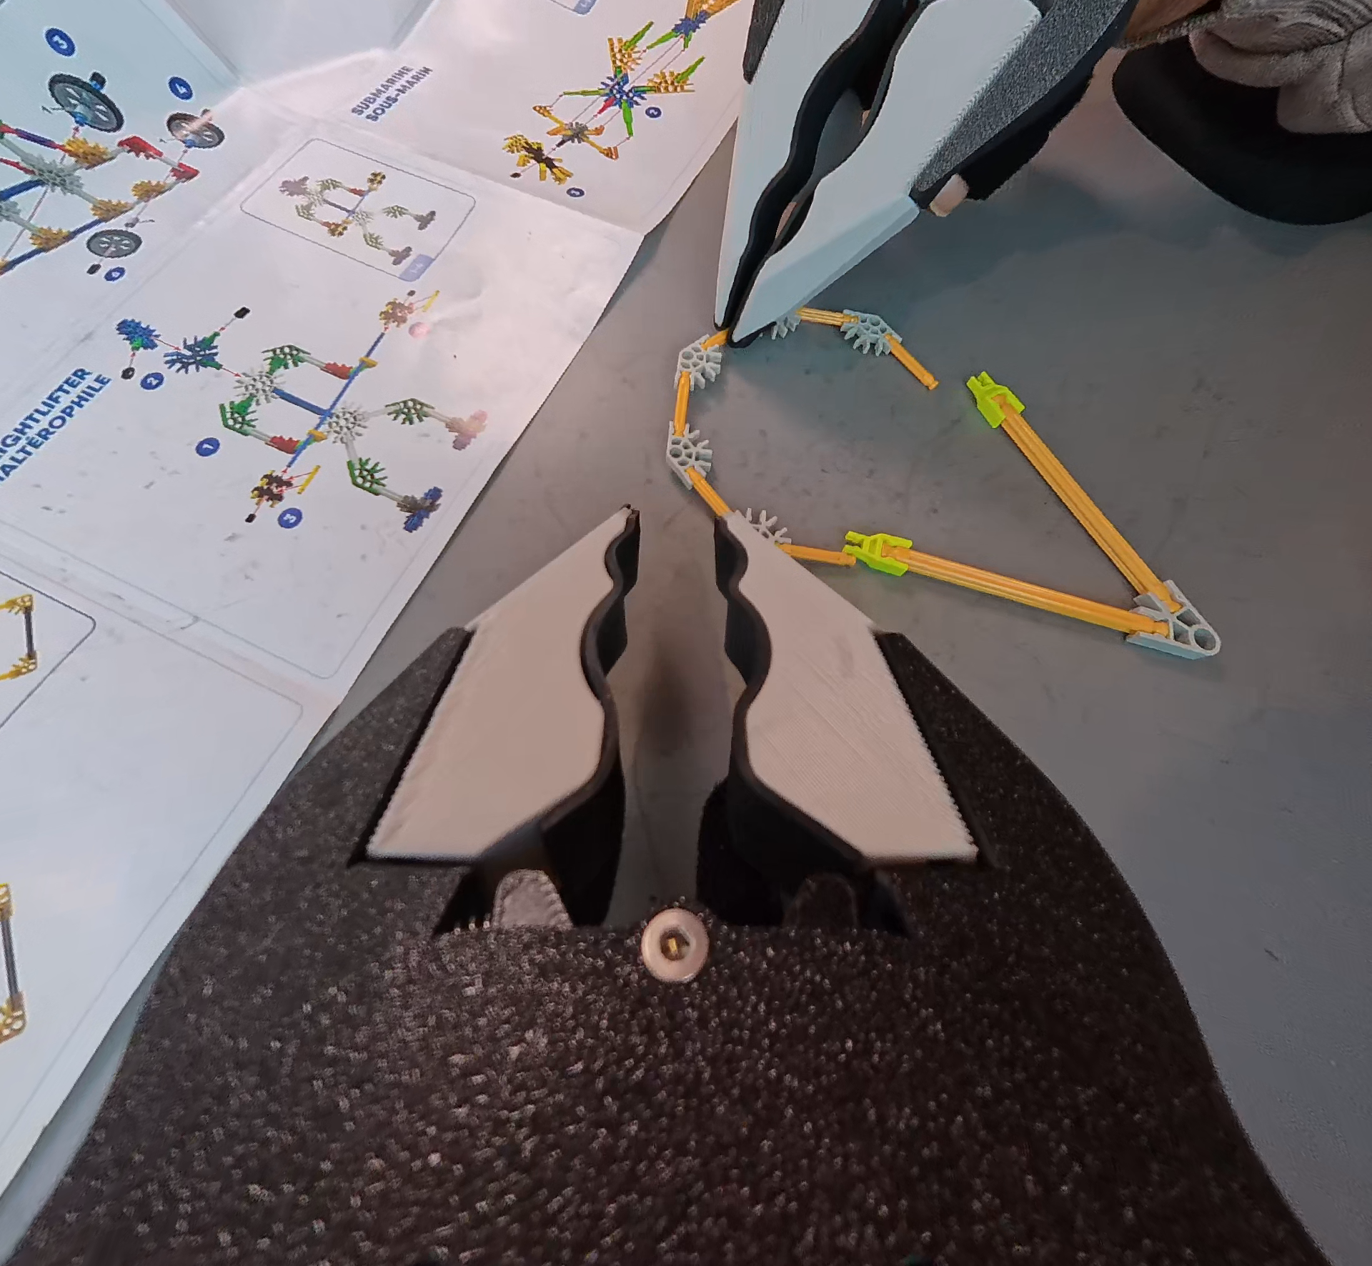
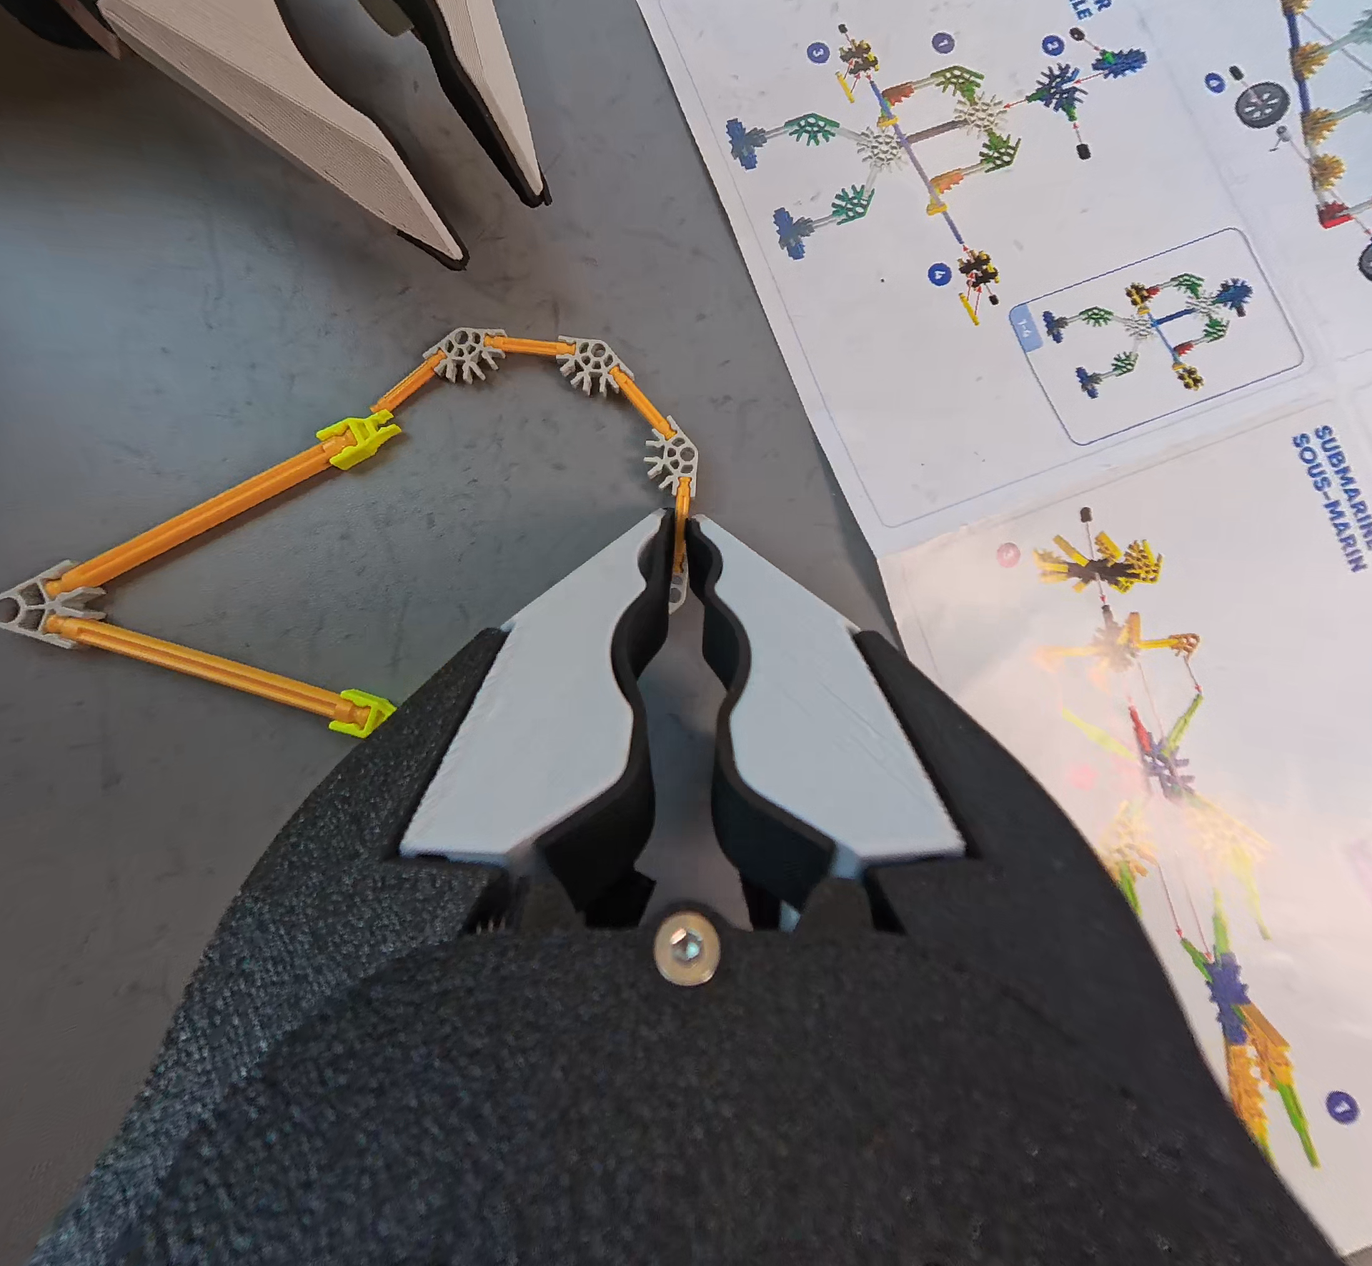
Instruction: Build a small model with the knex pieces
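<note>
The right hand-held gripper (image 2: 677,525) was closed on a short orange rod (image 2: 681,532) in the arc of the orange-rod-and-grey-connector plastic chain (image 2: 586,362), tips down near the grey counter (image 2: 223,280). The left hand-held gripper (image 1: 672,525) was narrowly parted and held nothing, its tips just beside a grey snowflake connector (image 1: 765,527) at the other side of the arc. The chain lay flat on the counter beside the folded white instruction sheet (image 1: 297,377) (colour diagrams of toy models). Handling, as a judgement: the assembly looked light and stiff in each rod, but the snap joints would likely flex or pop apart if lifted by one end; thin rods seemed the safest hold, pinched close to a connector. Appearance: grey toothed half-round connectors joined by short orange rods into an open curve, one short rod end free (image 1: 917,369); two long orange rods met in a grey wedge connector (image 1: 1177,625), each capped by a lime-green clip (image 1: 878,551), the far clip (image 1: 991,399) unattached to the arc.
</note>
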A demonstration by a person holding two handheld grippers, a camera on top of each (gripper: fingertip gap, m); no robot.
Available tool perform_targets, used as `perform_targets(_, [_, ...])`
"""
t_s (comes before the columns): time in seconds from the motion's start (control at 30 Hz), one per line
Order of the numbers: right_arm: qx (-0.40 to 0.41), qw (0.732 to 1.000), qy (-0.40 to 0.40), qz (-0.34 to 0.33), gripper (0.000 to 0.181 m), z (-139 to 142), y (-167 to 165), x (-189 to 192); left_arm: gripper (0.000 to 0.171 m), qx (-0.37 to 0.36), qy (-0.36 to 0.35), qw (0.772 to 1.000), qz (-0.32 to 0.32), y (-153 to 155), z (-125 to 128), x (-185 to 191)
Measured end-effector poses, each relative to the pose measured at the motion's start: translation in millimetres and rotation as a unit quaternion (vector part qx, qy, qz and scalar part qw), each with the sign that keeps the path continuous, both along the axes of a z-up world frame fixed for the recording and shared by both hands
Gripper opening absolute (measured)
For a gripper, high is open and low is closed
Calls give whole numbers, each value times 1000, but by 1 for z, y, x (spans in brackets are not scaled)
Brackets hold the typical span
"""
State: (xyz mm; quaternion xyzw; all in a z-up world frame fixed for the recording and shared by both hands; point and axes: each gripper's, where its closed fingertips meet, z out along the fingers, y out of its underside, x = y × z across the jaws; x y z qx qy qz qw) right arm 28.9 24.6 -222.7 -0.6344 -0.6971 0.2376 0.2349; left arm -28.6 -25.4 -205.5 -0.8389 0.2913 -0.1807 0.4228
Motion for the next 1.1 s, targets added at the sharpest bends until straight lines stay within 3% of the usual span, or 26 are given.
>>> perform_targets(0.03, [-4, 1000, 3, -3, 1, 1, 1, 0, 20, 0, 0, 1000, 1, 0, 0, 0])
perform_targets(0.4, [-124, 990, 53, -39, 1, 19, 3, 5, 20, 9, -5, 1000, 0, 1, 4, 0])
perform_targets(0.57, [-118, 991, 46, -35, 1, 19, -10, 14, 20, 7, -6, 1000, -17, -3, 3, 4])
perform_targets(0.9, [-94, 994, 12, -48, 1, 7, -8, 23, 20, -45, 24, 988, -146, -43, -18, 36])
perform_targets(1.1, [-82, 995, 5, -57, 1, 1, -6, 21, 21, -60, 35, 982, -174, -55, -22, 42])
